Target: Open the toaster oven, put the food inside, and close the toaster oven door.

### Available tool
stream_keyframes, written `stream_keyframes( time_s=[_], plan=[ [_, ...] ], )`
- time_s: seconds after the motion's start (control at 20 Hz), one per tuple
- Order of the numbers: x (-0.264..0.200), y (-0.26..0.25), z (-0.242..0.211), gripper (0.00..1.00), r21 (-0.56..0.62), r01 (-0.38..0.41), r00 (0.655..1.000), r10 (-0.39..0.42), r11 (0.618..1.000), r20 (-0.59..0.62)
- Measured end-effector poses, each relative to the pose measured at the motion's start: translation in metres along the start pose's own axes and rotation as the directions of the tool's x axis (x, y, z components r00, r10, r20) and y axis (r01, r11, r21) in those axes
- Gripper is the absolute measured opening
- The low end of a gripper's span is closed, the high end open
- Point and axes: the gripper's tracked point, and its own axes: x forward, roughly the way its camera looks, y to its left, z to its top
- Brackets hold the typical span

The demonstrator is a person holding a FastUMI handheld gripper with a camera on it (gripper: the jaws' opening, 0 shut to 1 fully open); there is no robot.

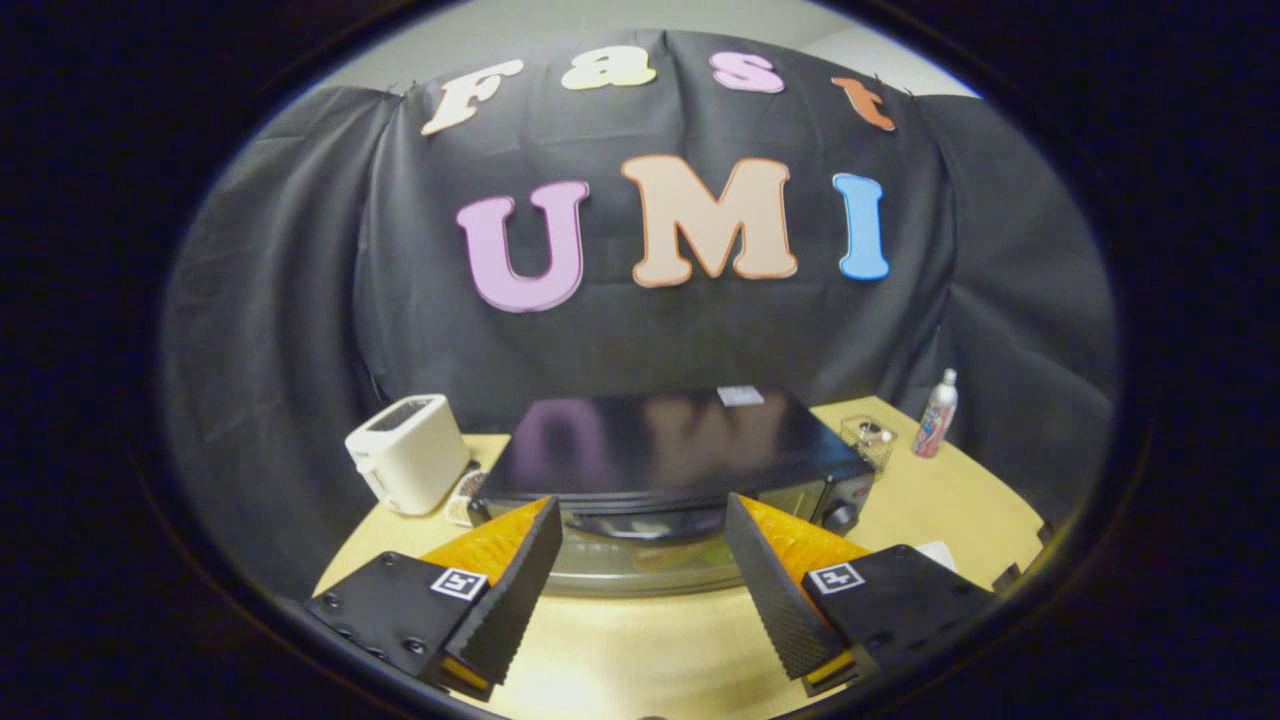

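The hand-held gripper (640,520) is hovering, fingers apart, facing the glossy black toaster oven (660,450); its stiff hinged door probably needs gripping at the top.

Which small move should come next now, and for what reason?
Probably lower the tool toward the toaster oven door handle. The fingers stand open with nothing between them, the handle sits just ahead between their tips, and the glass door looks shut, so opening comes first.

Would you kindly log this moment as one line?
gripper: open, empty | toaster oven: just ahead of fingers | door: appears down | food: not identifiable
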Motion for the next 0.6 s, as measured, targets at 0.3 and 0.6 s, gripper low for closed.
stream_keyframes(
  time_s=[0.3, 0.6],
  plan=[
    [-0.044, 0.006, 0.118, 1.00, -0.084, 0.009, 0.987, 0.005, 0.996, 0.161],
    [-0.064, 0.016, 0.221, 1.00, -0.097, 0.014, 0.965, 0.012, 0.995, 0.263]
  ],
)
